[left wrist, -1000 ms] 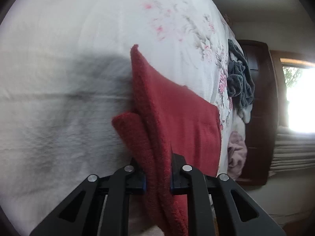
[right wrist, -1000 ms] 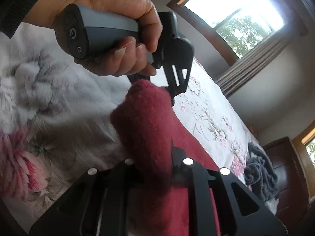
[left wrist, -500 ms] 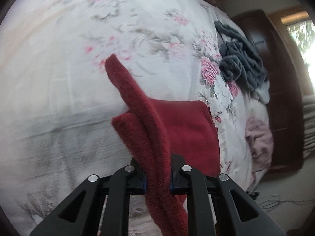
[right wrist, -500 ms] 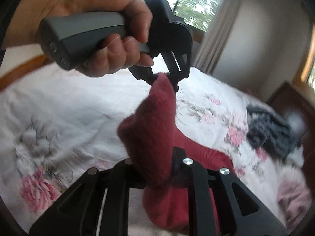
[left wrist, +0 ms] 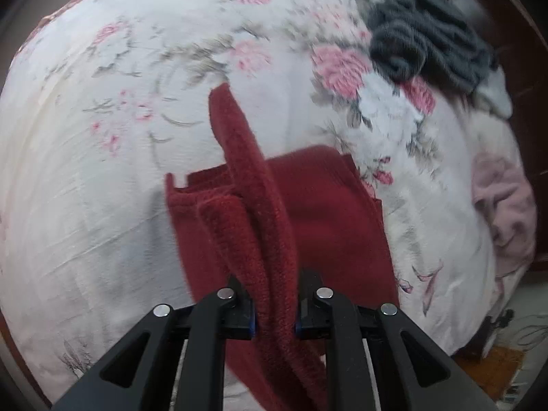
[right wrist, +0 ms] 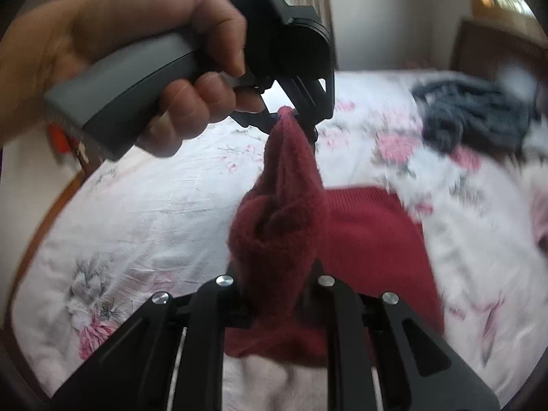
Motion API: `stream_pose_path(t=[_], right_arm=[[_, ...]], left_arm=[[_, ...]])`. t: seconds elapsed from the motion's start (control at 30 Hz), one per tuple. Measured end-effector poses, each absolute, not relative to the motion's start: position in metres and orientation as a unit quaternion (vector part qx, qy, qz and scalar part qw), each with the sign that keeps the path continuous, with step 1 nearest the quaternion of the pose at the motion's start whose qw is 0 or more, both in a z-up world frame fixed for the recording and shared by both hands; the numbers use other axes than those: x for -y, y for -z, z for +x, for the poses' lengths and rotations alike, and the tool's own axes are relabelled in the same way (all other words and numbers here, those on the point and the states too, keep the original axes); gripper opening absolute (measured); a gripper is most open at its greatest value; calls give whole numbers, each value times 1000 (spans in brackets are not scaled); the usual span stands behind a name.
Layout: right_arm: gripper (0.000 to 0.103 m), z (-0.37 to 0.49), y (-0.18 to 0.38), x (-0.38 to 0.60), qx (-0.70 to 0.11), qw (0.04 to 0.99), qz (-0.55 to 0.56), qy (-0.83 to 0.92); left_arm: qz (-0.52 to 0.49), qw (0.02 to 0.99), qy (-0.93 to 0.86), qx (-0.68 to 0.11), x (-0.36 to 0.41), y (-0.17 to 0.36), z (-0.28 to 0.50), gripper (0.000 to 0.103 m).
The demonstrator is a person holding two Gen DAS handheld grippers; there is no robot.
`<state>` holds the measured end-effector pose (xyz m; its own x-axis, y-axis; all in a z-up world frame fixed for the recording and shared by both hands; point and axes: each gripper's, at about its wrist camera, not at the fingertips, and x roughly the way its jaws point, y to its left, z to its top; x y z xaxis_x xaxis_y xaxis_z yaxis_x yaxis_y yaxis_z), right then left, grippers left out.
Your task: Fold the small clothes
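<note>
The left tongs (left wrist: 274,311) are pressed together on a bunched edge of the red knit garment (left wrist: 328,226), the fabric pinched between the two black fingers (left wrist: 236,311) and rising past them as a thick ridge. The right tongs (right wrist: 274,304) likewise pinch a gathered fold of the same garment, which stands up from between their fingers like a peak. In the right wrist view the far tip of that peak reaches the left tongs, held by the person's hand (right wrist: 144,78) wrapped round the grey handle (right wrist: 116,102), so the raised strip of cloth runs taut from one pair of tongs to the other.

The rest of the garment lies flat on the bed (left wrist: 102,188), spread over the white sheet with pink flowers, roughly mid-bed and just beyond both tongs. A dark grey garment (left wrist: 424,37) is heaped toward the far right corner of the bed, well apart from the red one. A pale pink garment (left wrist: 503,202) lies crumpled at the bed's right edge. No container shows in either view; all the clothes sit directly on the bed.
</note>
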<state>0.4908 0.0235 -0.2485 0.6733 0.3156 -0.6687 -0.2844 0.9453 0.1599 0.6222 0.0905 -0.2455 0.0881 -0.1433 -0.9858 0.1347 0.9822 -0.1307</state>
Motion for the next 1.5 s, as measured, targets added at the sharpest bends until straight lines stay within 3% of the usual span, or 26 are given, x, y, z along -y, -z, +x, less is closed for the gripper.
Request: stream_pose_path(t=[0.47, 0.87, 0.9, 1.0, 1.23, 1.33, 1.47, 1.5], right_arm=[[13, 489, 337, 96, -397, 866, 237, -191], [11, 485, 380, 142, -385, 819, 357, -231], [10, 484, 383, 144, -385, 816, 363, -232], [10, 484, 389, 153, -386, 804, 385, -236], [11, 485, 408, 167, -398, 769, 433, -249], [23, 484, 407, 173, -397, 755, 453, -261], [64, 489, 402, 194, -392, 731, 485, -278], [66, 492, 402, 200, -391, 719, 499, -285]], left_arm=[[111, 722, 20, -683, 30, 332, 624, 14], [129, 764, -75, -627, 69, 350, 608, 15], [118, 774, -76, -617, 70, 349, 606, 18], [28, 826, 2, -562, 69, 336, 592, 40], [-76, 866, 111, -482, 19, 288, 545, 57], [-99, 867, 121, -473, -31, 273, 525, 65], [-103, 856, 127, -490, -89, 271, 484, 67], [-103, 852, 131, -497, -98, 273, 475, 67]])
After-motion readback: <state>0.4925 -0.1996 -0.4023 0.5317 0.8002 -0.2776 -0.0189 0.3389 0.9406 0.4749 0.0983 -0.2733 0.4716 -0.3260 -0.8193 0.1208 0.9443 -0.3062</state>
